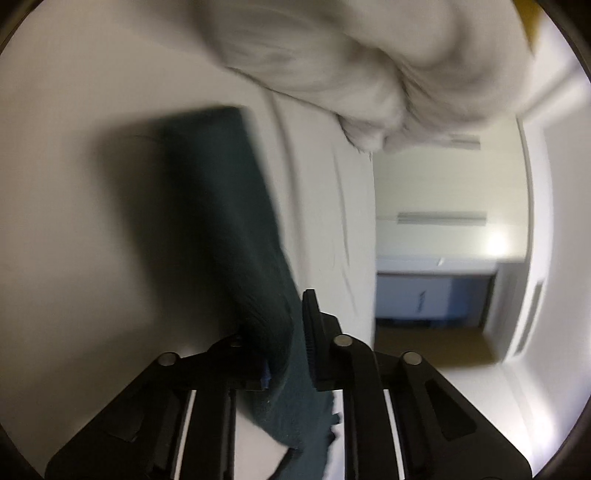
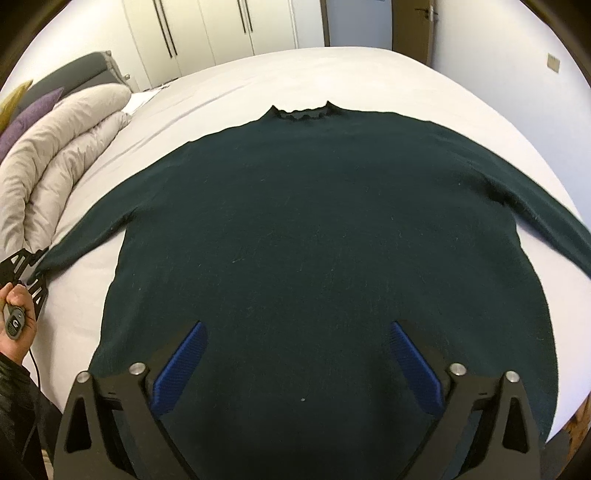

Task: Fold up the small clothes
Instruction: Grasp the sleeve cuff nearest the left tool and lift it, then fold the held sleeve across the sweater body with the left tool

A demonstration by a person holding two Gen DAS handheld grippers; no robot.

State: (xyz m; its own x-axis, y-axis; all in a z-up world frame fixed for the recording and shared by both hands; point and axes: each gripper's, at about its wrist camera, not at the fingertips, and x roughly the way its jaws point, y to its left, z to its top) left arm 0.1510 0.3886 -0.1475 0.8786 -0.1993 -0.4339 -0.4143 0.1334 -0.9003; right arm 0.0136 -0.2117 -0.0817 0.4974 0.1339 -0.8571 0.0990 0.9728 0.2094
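Black fingers of the left gripper [image 1: 286, 343] are clamped on the cuff end of a sleeve [image 1: 221, 206], the ribbed knit bunched between the pads and a loose tail of it hanging down past the jaws. It belongs to a dark green sweater [image 2: 325, 240] (almost black in this light, with bits of pale lint on it) that lies flat and face-up on the white bed sheet [image 2: 388, 74], neck with a small wavy collar [image 2: 301, 110] pointing away from the right camera, both sleeves spread outward to the sides. The body is smooth, without folds; its hem lies close under the right gripper [image 2: 297, 363], whose blue-padded fingers [image 2: 181, 365] stand wide apart above the lower part of the fabric, holding nothing. At the left edge of the right wrist view a hand [image 2: 16, 317] holds the left gripper's handle where that sleeve ends. A rumpled beige duvet [image 2: 59, 155] lies beside the sweater, near purple pillows [image 2: 22, 118]. White wardrobe doors [image 2: 221, 26] stand beyond the bed.
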